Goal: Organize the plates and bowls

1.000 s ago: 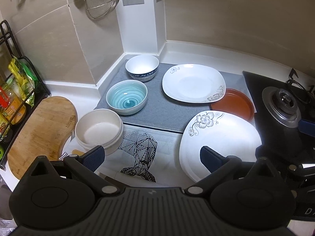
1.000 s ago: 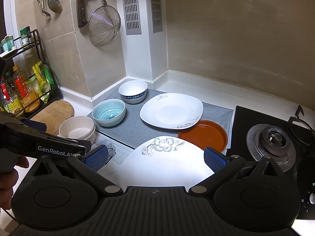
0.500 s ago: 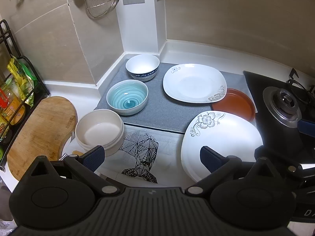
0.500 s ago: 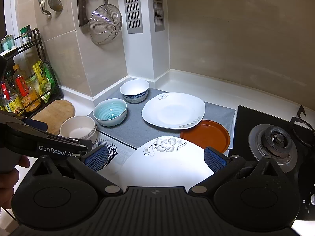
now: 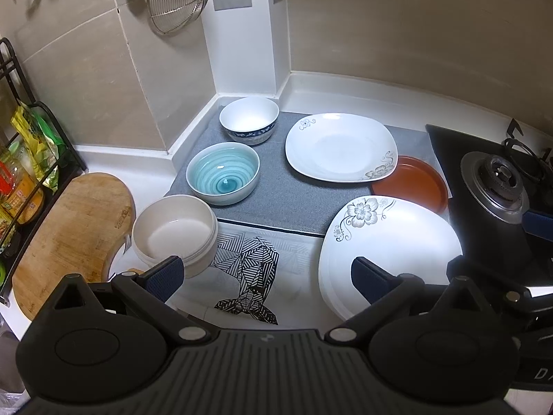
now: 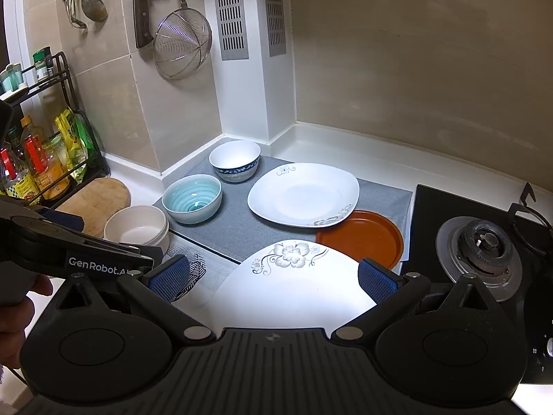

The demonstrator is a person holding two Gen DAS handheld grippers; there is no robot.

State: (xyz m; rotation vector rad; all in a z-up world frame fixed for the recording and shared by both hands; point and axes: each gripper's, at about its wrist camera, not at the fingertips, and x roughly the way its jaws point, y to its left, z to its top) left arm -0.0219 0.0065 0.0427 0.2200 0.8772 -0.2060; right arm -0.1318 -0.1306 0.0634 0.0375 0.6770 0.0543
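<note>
On the mat [image 5: 297,200] two bowls [image 5: 223,173] sit left of a plate [image 5: 340,147] overlapping a dish [image 5: 414,181], with another plate [image 5: 397,238] in front

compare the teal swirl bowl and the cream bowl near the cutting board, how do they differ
The teal swirl bowl has a blue-green spiral inside; the cream bowl is plain off-white all over.

The teal swirl bowl flares out from a rounded base; the cream bowl has straighter, ridged sides.

The teal swirl bowl sits on the grey mat; the cream bowl sits off it, beside the wooden cutting board.

Both stand upright, empty, and untouched by either gripper.
</note>
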